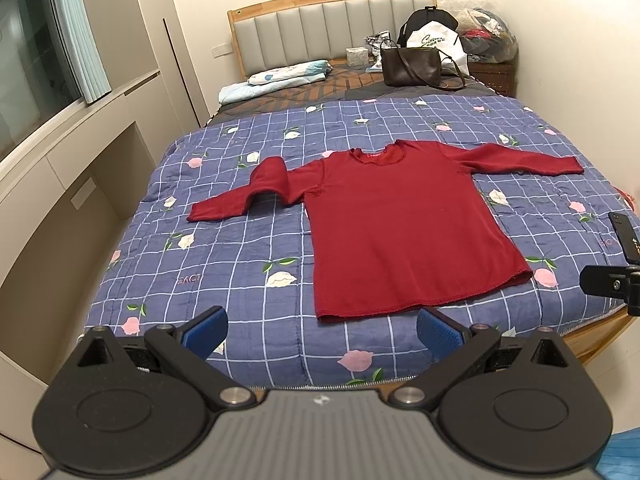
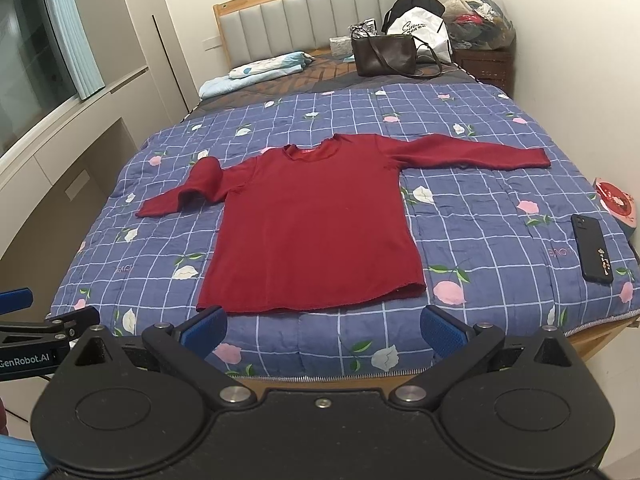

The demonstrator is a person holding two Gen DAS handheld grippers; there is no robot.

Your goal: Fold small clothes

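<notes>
A red shirt (image 1: pixel 400 224) lies flat on the quilt (image 1: pixel 248 248) (left sleeve bunched); left gripper (image 1: pixel 322 332) and right gripper (image 2: pixel 324 330) hover released nearby.

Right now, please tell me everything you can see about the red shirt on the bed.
The red shirt is a long-sleeved top with a round neck and what looks like a small label inside the collar; the fabric looks like soft knit. It lies flat, neck toward the headboard, on the blue checked quilt. One sleeve stretches straight out; the other is bent and humped up at the elbow. Nothing but the quilt touches it; neither hand-held gripper reaches it.
</notes>
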